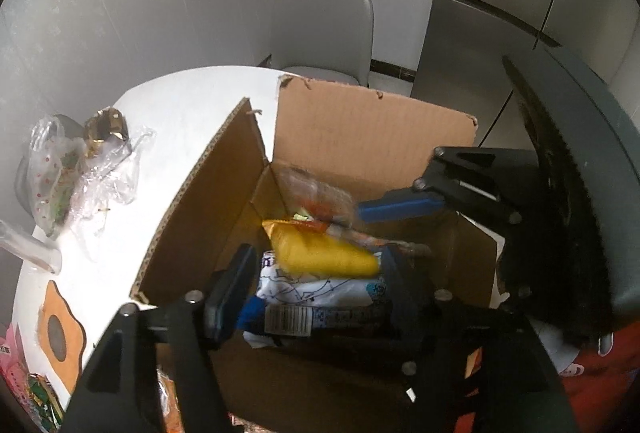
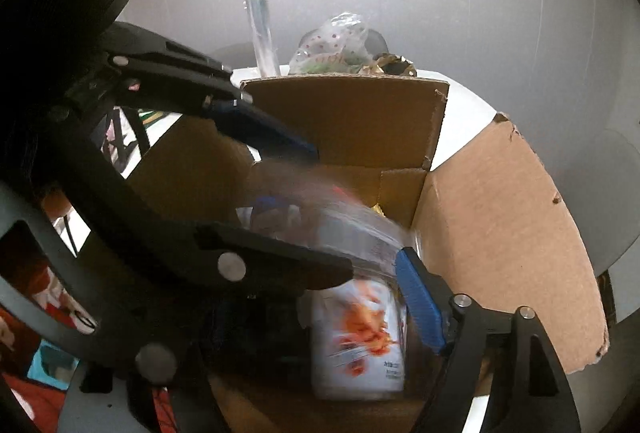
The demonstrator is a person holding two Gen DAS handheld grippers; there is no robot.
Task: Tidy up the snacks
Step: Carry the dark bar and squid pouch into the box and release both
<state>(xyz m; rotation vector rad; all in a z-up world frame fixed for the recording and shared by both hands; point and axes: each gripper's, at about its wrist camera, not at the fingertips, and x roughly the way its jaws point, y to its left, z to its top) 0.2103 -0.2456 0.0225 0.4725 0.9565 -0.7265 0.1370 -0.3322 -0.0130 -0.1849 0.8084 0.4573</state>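
An open cardboard box [image 1: 360,129] stands on the white round table [image 1: 184,105]. Inside it lie a yellow snack bag [image 1: 320,253], a clear packet with orange print [image 1: 316,193] and a white-and-blue packet [image 1: 316,293]. My left gripper [image 1: 316,297] is over the box's near side, jaws apart around the white-and-blue packet, which looks loose. My right gripper [image 2: 360,273] is open inside the box [image 2: 500,233]; a white packet with orange print [image 2: 360,333], blurred, lies between and below its fingers. The right gripper's blue finger [image 1: 400,209] shows in the left view.
On the table left of the box sit crumpled clear bags with snacks [image 1: 60,173], a gold-wrapped item [image 1: 106,129] and a clear tube [image 1: 28,245]. More snack packets [image 1: 24,385] lie at the near left edge. A grey chair [image 1: 324,33] and a steel fridge [image 1: 500,33] stand behind.
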